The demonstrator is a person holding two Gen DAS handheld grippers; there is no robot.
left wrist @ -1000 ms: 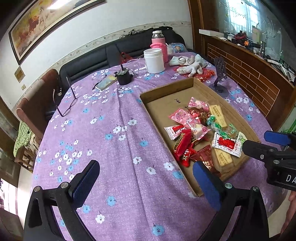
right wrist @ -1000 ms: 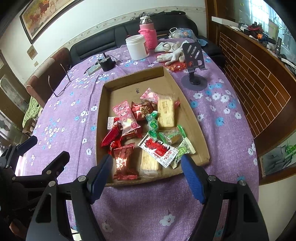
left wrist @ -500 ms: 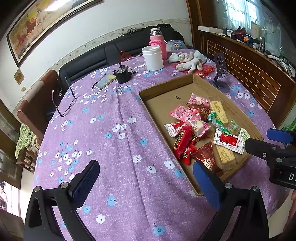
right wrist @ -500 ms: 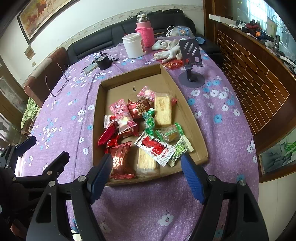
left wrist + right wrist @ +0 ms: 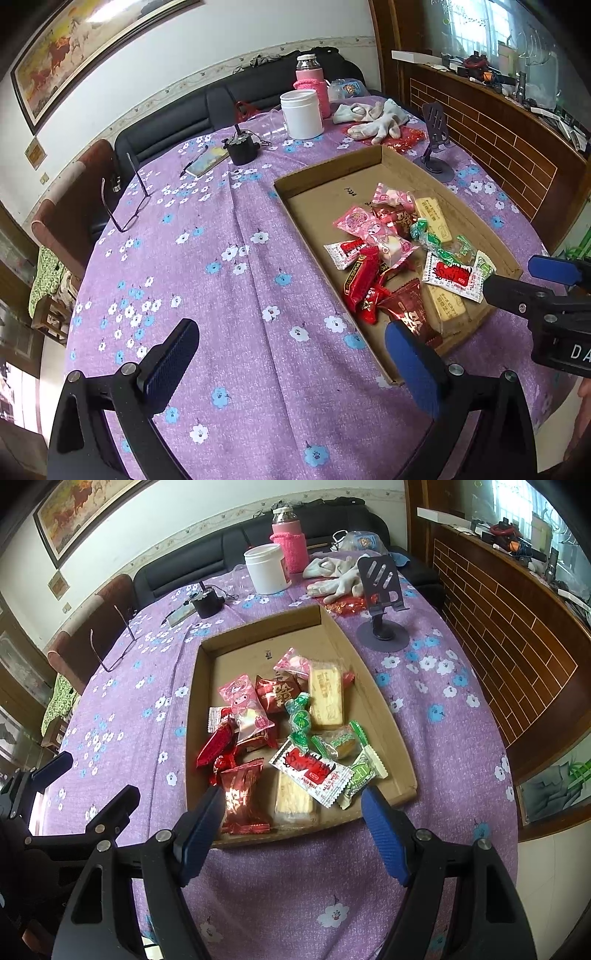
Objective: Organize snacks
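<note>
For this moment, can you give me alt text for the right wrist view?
A shallow cardboard tray of wrapped snacks sits on a purple flowered tablecloth, seen between the open right gripper hovering at its near edge, holding nothing. Behind the tray stand a white jar, a pink bottle and a phone stand; the left gripper shows at lower left.

Wrapped snacks fill the cardboard tray beyond spread, empty fingers.

One cardboard tray, roughly fourteen wrapped snacks, two yellow biscuit packs.
</note>
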